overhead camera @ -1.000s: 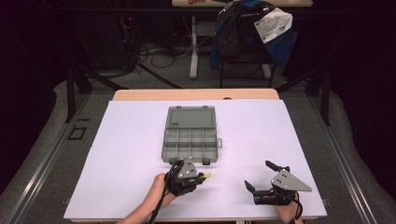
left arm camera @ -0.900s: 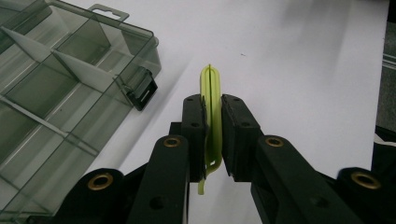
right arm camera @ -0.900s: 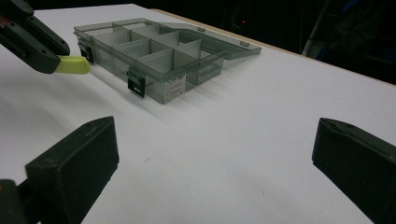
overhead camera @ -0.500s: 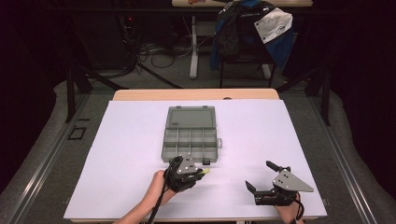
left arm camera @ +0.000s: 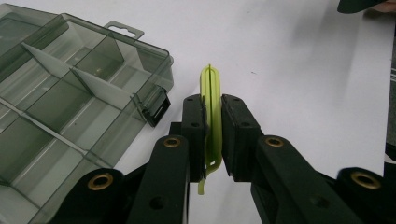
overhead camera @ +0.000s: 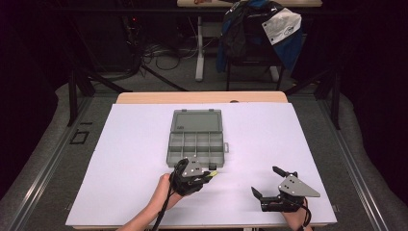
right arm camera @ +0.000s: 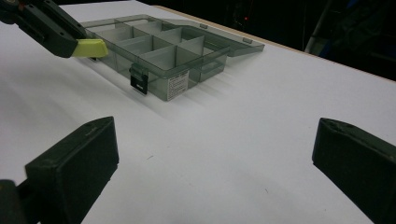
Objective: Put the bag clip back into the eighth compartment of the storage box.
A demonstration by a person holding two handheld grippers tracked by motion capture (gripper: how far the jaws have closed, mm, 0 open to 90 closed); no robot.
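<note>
L gripper [left arm camera: 212,135] pinching a thin yellow-green clip [left arm camera: 211,100] right by the open organizer box [overhead camera: 196,137]; R gripper [overhead camera: 267,182] jaws spread wide, w/ nothing between.

Black claw [left arm camera: 213,135], brass screws, grey three-cornered plate [overhead camera: 299,186].

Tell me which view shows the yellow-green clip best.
The left gripper view: the clip stands edge-on, pinched in the left gripper. The right gripper view shows its tip beside the organizer box; the high view shows a small speck.
</note>
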